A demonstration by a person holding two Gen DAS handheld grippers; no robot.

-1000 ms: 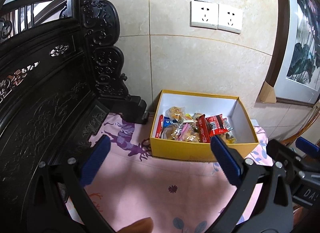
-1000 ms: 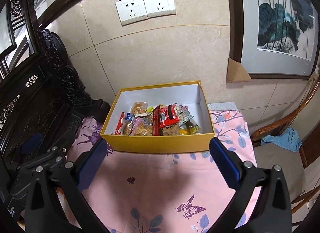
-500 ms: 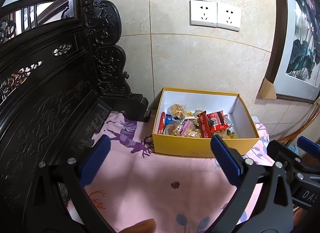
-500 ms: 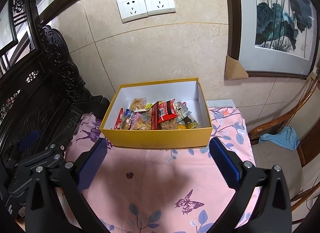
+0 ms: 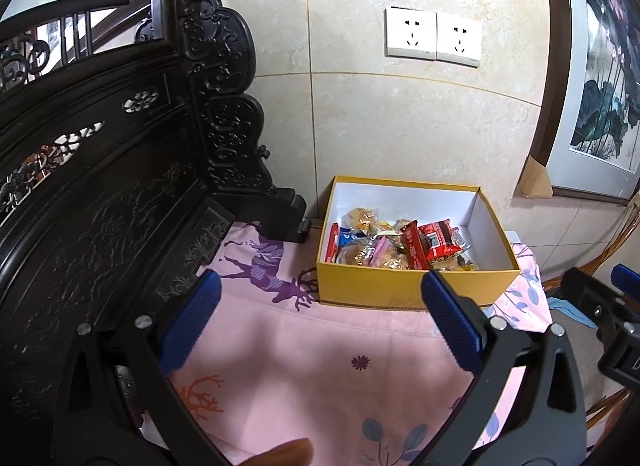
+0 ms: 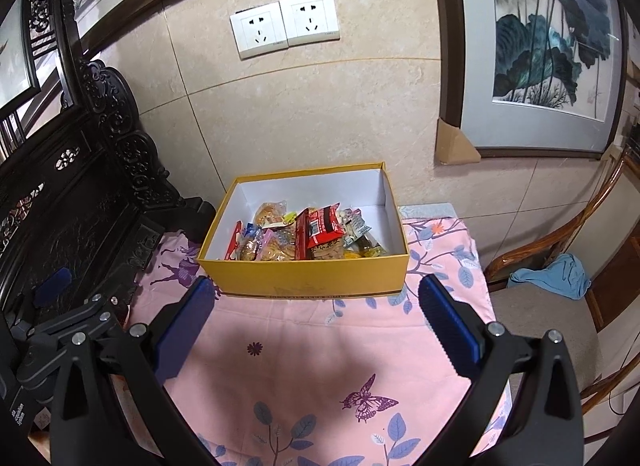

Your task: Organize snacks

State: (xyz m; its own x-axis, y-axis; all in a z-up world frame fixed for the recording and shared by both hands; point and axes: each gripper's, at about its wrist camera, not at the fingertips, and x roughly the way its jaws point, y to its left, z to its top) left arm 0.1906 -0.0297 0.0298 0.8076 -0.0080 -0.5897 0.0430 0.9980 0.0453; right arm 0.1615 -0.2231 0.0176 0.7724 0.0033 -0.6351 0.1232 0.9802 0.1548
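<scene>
So both grippers are hanging over the near part of the table with nothing in them. The left gripper [image 5: 320, 322] is sitting with its blue pads spread wide apart, only pink cloth showing in the gap, and the right gripper [image 6: 316, 326] is doing the same thing, jaws gaping and gripping nothing at all. In the right wrist view the left gripper's body is poking in at the lower left.

The yellow box [image 6: 304, 276] is resting at the far edge of the table, its back up against or just shy of the tiled wall, can't quite tell which. It's open on top, white inside, and the snacks [image 6: 304, 231] are all piling up along its near wall: a red packet [image 6: 324, 225] standing tilted in the middle, clear wrappers with golden pastry-looking stuff to its left, a thin red and a blue pack at the left end. The back half of the box is showing bare white bottom.

The pink tablecloth [image 6: 320, 354] with deer, butterflies and leaves is covering the table. Dark carved wooden furniture [image 5: 100, 193] is crowding the table's left edge, and a wooden chair [image 6: 560, 250] with a blue rag [image 6: 556, 274] on it is sitting past the right edge.
</scene>
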